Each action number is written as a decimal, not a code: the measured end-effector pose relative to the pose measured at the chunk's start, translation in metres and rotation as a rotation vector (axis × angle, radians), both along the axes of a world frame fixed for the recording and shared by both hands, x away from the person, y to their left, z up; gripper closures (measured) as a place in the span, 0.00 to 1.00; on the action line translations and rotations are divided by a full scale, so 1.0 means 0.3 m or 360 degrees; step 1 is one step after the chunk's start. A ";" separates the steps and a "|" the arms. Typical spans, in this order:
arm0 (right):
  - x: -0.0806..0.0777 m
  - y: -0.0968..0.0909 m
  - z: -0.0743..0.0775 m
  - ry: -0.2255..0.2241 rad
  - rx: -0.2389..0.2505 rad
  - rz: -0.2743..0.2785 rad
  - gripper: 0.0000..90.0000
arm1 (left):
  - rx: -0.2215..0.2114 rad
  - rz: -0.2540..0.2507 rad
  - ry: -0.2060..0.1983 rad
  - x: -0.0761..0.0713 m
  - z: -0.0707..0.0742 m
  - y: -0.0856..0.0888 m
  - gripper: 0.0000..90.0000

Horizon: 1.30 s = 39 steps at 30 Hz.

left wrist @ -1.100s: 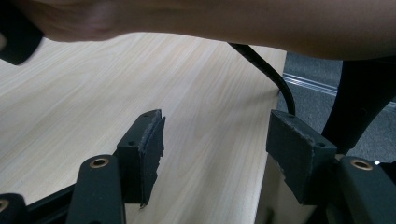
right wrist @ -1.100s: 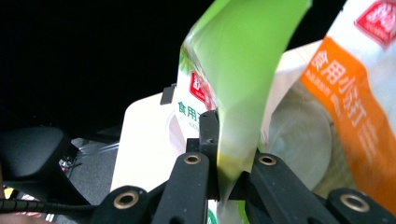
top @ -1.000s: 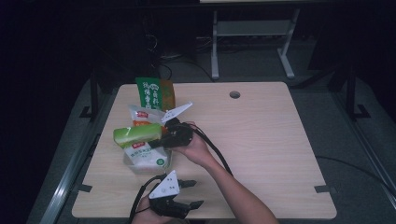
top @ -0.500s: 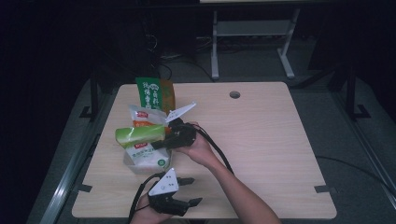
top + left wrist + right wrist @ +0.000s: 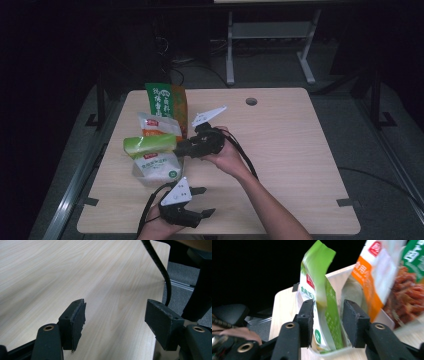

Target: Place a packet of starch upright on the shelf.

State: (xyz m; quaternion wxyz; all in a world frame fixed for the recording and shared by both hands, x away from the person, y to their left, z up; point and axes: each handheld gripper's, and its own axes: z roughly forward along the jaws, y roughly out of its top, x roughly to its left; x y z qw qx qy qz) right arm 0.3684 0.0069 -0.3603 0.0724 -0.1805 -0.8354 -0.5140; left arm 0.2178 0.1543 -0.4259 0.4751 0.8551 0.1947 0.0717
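Note:
A green snack packet (image 5: 150, 145) lies across a white packet (image 5: 157, 167) at the table's left. My right gripper (image 5: 182, 148) is at its right end. In the right gripper view the green packet (image 5: 329, 305) stands between the jaws of that gripper (image 5: 327, 322). They have just been opening, and the pads no longer pinch it. My left gripper (image 5: 207, 201) hovers open near the front edge. In its own view, bare wood lies between the jaws of my left gripper (image 5: 115, 317).
An orange-and-white packet (image 5: 157, 125) and a tall green-and-brown packet (image 5: 167, 100) stand behind the pile. Both show close by in the right gripper view, orange (image 5: 372, 277) and brown (image 5: 407, 290). The wooden table (image 5: 300, 150) has a cable hole (image 5: 251, 101) at the back.
The right gripper's jaws have parted from around the green packet's end, and the hand has drawn back a little to the right. The left gripper has stayed put.

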 end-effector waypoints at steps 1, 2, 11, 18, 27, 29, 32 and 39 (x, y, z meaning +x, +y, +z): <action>-0.002 -0.013 0.003 -0.0007 -0.0007 -0.0009 0.64 | 0.0007 0.0006 -0.0011 0.004 0.001 0.002 0.36; -0.001 -0.031 0.006 -0.0014 -0.0008 -0.0022 0.63 | 0.0010 0.0009 -0.0011 0.006 0.002 0.004 0.36; 0.010 -0.167 0.012 -0.0014 -0.0061 -0.0145 0.56 | 0.0011 0.0025 -0.0018 0.023 -0.002 0.009 0.35; 0.017 -0.251 0.009 -0.0001 -0.0125 -0.0239 0.53 | 0.0039 0.0004 -0.0021 0.027 -0.005 0.003 0.34; 0.014 -0.316 0.003 0.0002 -0.0169 -0.0290 0.51 | 0.0035 -0.0003 0.0005 0.027 -0.010 0.000 0.34; 0.013 -0.327 0.002 -0.0003 -0.0170 -0.0297 0.50 | 0.0040 -0.0005 -0.0001 0.028 -0.010 -0.001 0.34; 0.010 -0.351 -0.002 0.0011 -0.0185 -0.0314 0.49 | 0.0020 0.0002 0.0000 0.028 -0.013 -0.003 0.33; 0.004 -0.397 -0.013 0.0018 -0.0197 -0.0356 0.48 | 0.0023 0.0000 0.0004 0.031 -0.015 -0.006 0.33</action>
